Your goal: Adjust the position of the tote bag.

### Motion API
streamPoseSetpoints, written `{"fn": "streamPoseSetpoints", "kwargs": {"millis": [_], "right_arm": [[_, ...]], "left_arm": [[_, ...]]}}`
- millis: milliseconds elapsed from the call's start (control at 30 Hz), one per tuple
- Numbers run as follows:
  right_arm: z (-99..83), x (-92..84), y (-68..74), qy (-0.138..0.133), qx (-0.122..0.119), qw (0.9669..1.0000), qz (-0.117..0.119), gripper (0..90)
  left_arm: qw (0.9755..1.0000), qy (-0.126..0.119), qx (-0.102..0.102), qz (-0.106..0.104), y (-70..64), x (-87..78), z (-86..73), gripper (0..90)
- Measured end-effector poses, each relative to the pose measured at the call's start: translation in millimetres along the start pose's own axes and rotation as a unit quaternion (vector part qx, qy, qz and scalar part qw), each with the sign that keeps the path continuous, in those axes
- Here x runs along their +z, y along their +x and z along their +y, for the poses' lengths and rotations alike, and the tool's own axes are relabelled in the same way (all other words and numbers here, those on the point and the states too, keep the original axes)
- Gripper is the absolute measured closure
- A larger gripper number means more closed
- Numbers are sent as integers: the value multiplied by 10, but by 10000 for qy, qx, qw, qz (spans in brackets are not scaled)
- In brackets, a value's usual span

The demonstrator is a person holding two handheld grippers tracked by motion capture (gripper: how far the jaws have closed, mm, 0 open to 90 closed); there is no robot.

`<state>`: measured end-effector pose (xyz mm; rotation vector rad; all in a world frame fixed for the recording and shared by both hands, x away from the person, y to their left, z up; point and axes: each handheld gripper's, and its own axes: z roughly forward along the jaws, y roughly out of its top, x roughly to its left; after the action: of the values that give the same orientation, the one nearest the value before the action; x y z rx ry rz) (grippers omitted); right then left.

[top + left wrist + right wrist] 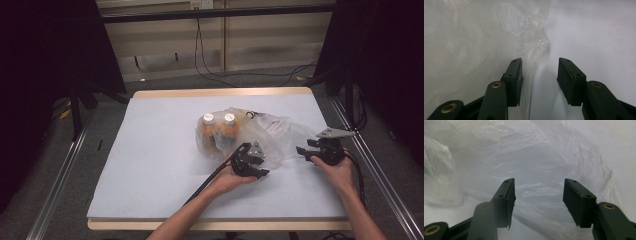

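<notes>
Clear crumpled plastic bag [260, 132] lay mid-table on the pale grey mat [150, 150], holding two orange bottles with white caps [218, 127]. Both the left gripper [260, 162] and right gripper [302, 152] were spread apart at its near edge, grasping nothing.

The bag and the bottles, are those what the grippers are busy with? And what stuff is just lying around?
In use:
bag, clear plastic, on the table
two bottles with white caps, inside the bag
left gripper, open at the bag's edge
right gripper, open, facing the bag

Just lying about:
cables on the floor behind the table
</notes>
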<state>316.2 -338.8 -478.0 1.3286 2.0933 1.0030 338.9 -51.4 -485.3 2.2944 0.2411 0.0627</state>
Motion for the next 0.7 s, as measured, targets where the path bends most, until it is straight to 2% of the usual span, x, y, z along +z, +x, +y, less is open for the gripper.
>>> {"fn": "streamPoseSetpoints", "kwargs": {"millis": [67,100,233,267,333,367,433,500,567,600,633,667,700], "right_arm": [[-6,6,5,60,-46,10000,-22,423],[-9,7,4,92,-26,9999,-30,419],[-34,38,-33,211,2,9997,-95,418],[-34,38,-33,211,2,9997,-95,418],[-48,77,-39,340,9,9994,-38,430],[-57,96,-32,382,14,9993,-30,435],[-51,101,-27,348,7,9994,5,503],[-54,102,-18,338,15,9994,2,528],[-51,103,-11,319,0,9995,62,593],[-51,103,-11,319,0,9995,62,593],[-52,98,-9,326,69,9994,76,659],[-52,98,-9,326,69,9994,76,659],[-54,99,-11,308,80,9995,81,704]], "left_arm": [[10000,3,-51,-1,17,-1,2,609],[9999,-25,-145,-17,24,2,2,610],[9998,-69,-157,-70,38,-2,34,611],[9998,-122,-123,-96,37,-9,55,611],[9989,-358,-189,-240,32,-16,101,612],[9993,-336,-105,-154,20,-20,136,610],[9993,-312,-52,-173,16,9,170,595],[9997,-216,-101,-74,15,82,176,572],[9998,-128,-139,-101,36,136,175,509],[9997,-101,-187,-114,45,174,173,509],[9998,11,-173,-56,63,198,179,495],[9998,11,-173,-56,63,198,179,499],[9996,-42,-271,25,70,214,179,503]]}}
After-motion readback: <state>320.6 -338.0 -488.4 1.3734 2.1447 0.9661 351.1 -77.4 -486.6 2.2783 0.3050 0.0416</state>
